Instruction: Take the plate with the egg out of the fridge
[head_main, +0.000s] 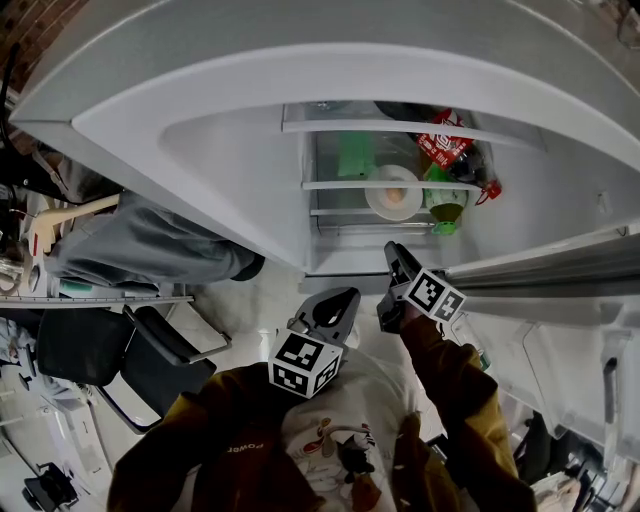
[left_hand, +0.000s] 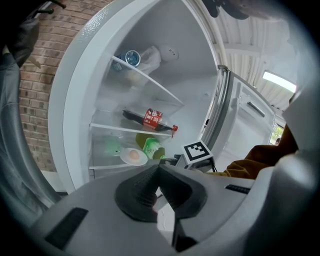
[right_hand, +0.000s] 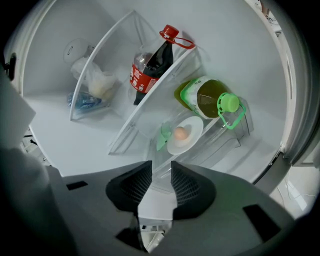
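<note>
Left gripper (left_hand: 159, 167): closest to the body, held over the chest, outside the fridge (head_main: 230, 170); its jaws are pressed together with nothing between them.
Right gripper (right_hand: 161, 167): ahead of the left one, at the fridge's open front; its jaws stand a little apart and hold nothing, and the shelf edge shows through the gap.
Aim: the right gripper points toward the plate (right_hand: 194, 126) and is well apart from it.
Plate: on the lower glass shelf (head_main: 345, 184), near the front edge, lying flat; it is round, so it has no long axis.
Egg (right_hand: 181, 133): on the middle of the plate; which way its long axis runs cannot be told.
Right of the plate: a bottle (right_hand: 207, 97) of yellow-green liquid with a green cap and handle, on its side just beside the plate's rim, cap toward the front; whether they touch cannot be told.
Behind the plate: a green thing (head_main: 355, 155), blurred.
Shelf above: a cola bottle (right_hand: 150, 70) on its side, red cap toward the front right.
Top shelf: a plastic bag (right_hand: 95, 80) with a blue thing (right_hand: 82, 100) beside it.
Door (head_main: 560, 270): swung open to the right of the right gripper.
Floor at left: a black chair (head_main: 130, 360), well apart from the fridge.
</note>
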